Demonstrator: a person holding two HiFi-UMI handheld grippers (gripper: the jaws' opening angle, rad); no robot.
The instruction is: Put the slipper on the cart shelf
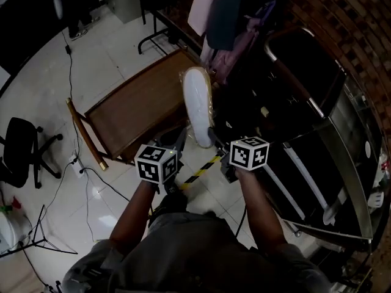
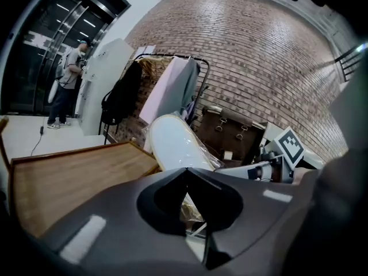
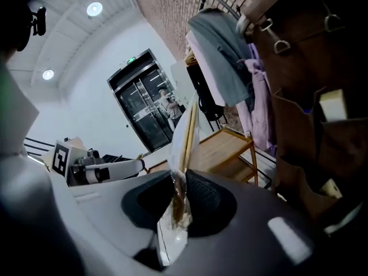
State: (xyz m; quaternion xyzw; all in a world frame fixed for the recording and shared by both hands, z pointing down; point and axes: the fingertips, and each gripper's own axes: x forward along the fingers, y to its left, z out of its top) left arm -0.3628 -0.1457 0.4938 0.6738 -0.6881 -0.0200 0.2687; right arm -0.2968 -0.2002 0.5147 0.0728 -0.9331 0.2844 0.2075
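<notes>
A slipper (image 1: 197, 102) with a white sole, wrapped in clear plastic, hangs upright in the air over the near corner of the wooden cart shelf (image 1: 134, 108). My right gripper (image 1: 215, 140) is shut on its lower end; in the right gripper view the slipper (image 3: 187, 137) stands edge-on, with wrap and rim pinched at my right gripper (image 3: 177, 191). My left gripper (image 1: 179, 140) is just left of the slipper's lower end. In the left gripper view my left gripper (image 2: 185, 172) has its tips together with nothing in them, the slipper (image 2: 172, 145) beyond and the shelf (image 2: 69, 177) to the left.
A clothes rack with hanging garments (image 1: 226, 11) stands behind the cart, with a brown bag (image 2: 230, 134) beside it. A dark glass-and-metal unit (image 1: 317, 133) fills the right. An office chair (image 1: 21, 148) and floor cables lie left. A person (image 2: 72, 79) stands by the far doors.
</notes>
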